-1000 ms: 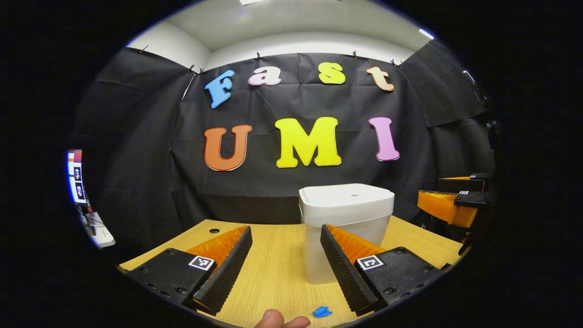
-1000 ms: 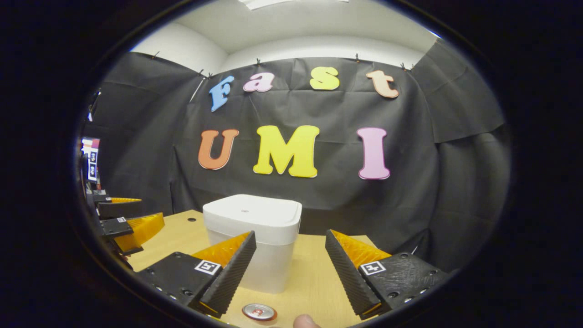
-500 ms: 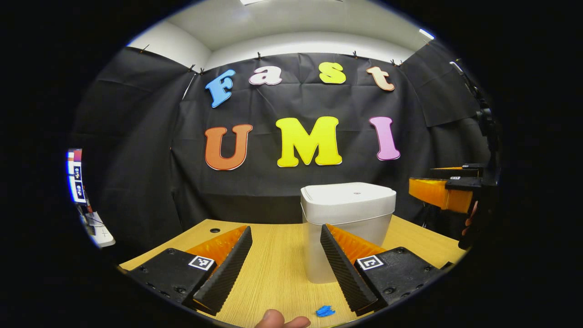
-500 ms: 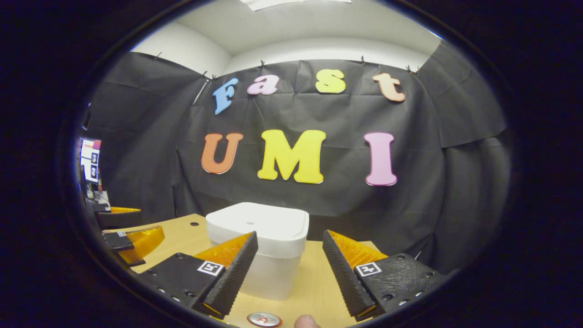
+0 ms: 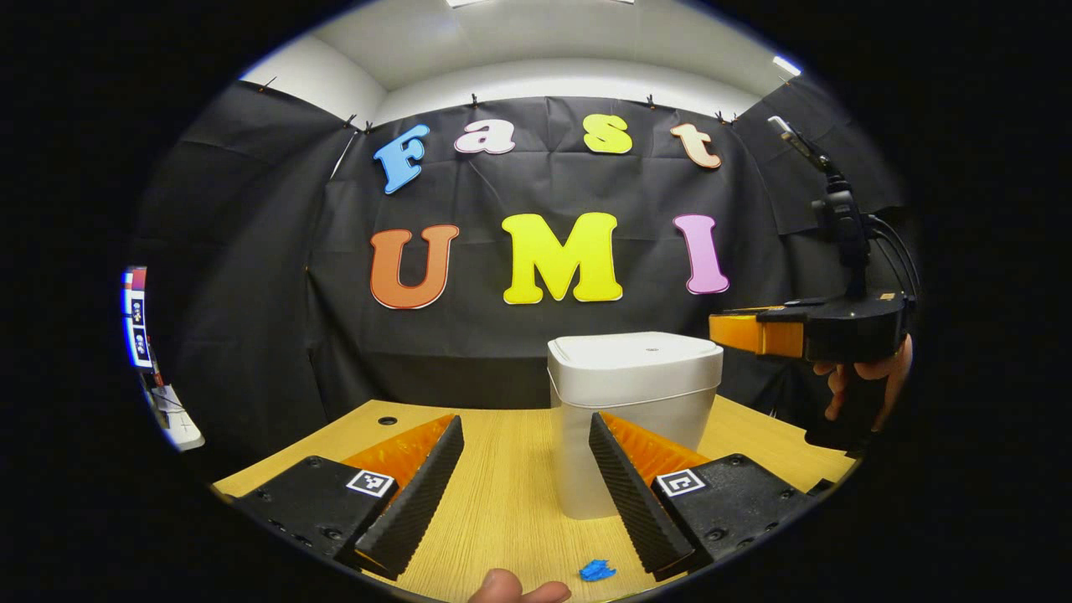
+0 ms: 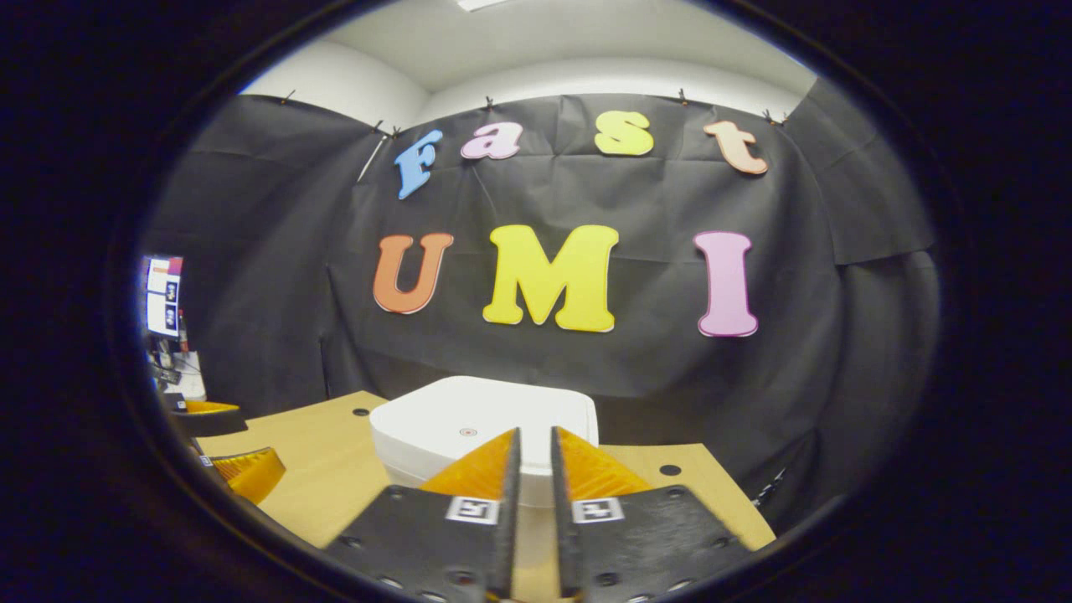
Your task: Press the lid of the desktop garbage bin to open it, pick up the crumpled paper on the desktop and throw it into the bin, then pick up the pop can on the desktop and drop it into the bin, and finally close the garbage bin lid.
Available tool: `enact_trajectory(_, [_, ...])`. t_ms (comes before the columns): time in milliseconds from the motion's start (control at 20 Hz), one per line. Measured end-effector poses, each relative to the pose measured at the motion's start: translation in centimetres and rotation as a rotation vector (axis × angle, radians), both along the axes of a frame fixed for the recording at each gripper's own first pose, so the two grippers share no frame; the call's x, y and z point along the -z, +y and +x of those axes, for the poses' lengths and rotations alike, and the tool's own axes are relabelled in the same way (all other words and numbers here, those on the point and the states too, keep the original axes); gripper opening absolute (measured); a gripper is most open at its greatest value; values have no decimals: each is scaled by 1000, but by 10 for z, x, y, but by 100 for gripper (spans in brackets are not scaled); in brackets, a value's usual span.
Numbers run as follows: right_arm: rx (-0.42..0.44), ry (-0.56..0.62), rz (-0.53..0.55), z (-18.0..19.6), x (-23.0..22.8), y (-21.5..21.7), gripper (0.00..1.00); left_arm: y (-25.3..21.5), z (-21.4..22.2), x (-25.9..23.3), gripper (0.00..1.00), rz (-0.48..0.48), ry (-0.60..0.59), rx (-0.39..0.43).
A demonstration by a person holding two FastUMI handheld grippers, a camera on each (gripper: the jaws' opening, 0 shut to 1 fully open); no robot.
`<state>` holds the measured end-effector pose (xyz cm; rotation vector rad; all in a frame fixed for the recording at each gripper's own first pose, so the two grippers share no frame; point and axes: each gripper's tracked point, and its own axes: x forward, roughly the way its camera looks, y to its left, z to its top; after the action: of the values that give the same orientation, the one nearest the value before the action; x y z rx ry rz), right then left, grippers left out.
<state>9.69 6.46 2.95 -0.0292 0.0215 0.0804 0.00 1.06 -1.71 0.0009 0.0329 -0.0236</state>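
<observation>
On the wood-grain table point(image 5: 511, 494), the left tongs point(image 5: 526, 431) are held wide apart and empty, ribbed faces inward. A small blue crumpled paper point(image 5: 596, 571) lies near them. Beyond stands the white, rounded-square plastic bin point(image 5: 634, 394), lid closed. The right tongs point(image 6: 534, 440) are nearly closed, gripping nothing, poised above the lid point(image 6: 469, 414).
</observation>
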Motion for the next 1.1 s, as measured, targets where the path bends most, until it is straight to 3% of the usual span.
enact_trajectory(50, [-14, 10, 3, 10, 1, 5, 7, 1, 1, 1, 98, 0, 3, -3])
enact_trajectory(200, [-61, 36, 10, 20, 2, 19, 1, 7, -1, 5, 98, -3, 9, -12])
enact_trajectory(600, [-78, 99, -15, 38, 18, 27, 1, 14, 0, 14, 98, -4, 25, -24])
enact_trajectory(750, [-101, 140, 90, 37, 24, 26, 3, 11, 2, 20, 98, -4, 37, -20])
enact_trajectory(900, [-125, 142, 94, 36, 21, 26, 3, 5, 1, 23, 98, -9, 41, -9])
enact_trajectory(1050, [-83, 100, 116, 38, 11, 20, 2, 0, -2, 22, 98, -3, 42, -4])
enact_trajectory(1100, [-65, 81, 112, 30, 4, 13, 10, -1, -5, 20, 98, 3, 39, -4])
